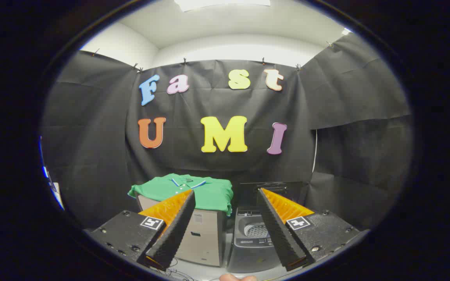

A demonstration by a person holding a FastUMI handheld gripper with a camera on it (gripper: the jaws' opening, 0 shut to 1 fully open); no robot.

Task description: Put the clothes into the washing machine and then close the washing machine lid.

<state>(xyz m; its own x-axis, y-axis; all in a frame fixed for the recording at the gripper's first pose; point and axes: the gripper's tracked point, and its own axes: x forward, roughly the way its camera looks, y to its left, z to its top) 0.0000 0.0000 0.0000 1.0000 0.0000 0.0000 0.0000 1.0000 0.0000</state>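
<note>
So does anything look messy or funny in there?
Not really. The green shirt lies folded on a box, its edges drooping slightly over the sides. Beside it the washing machine has its lid up, ready. The claw is open, holding nothing.

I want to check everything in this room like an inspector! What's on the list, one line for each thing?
Surface: pale floor under the box and the washer.
Job's things: green shirt lies folded on top of a beige box; washing machine stands beside the box, its lid up and the drum showing.
Clutter: nothing seen.
Gripper: gripper open, holding nothing, fingers spread well short of the shirt and the washer.
Cables: thin wires on the floor at the foot of the box; a white cord hangs down the wall.
Surroundings: black cloth wall, white ceiling with a light.
</note>
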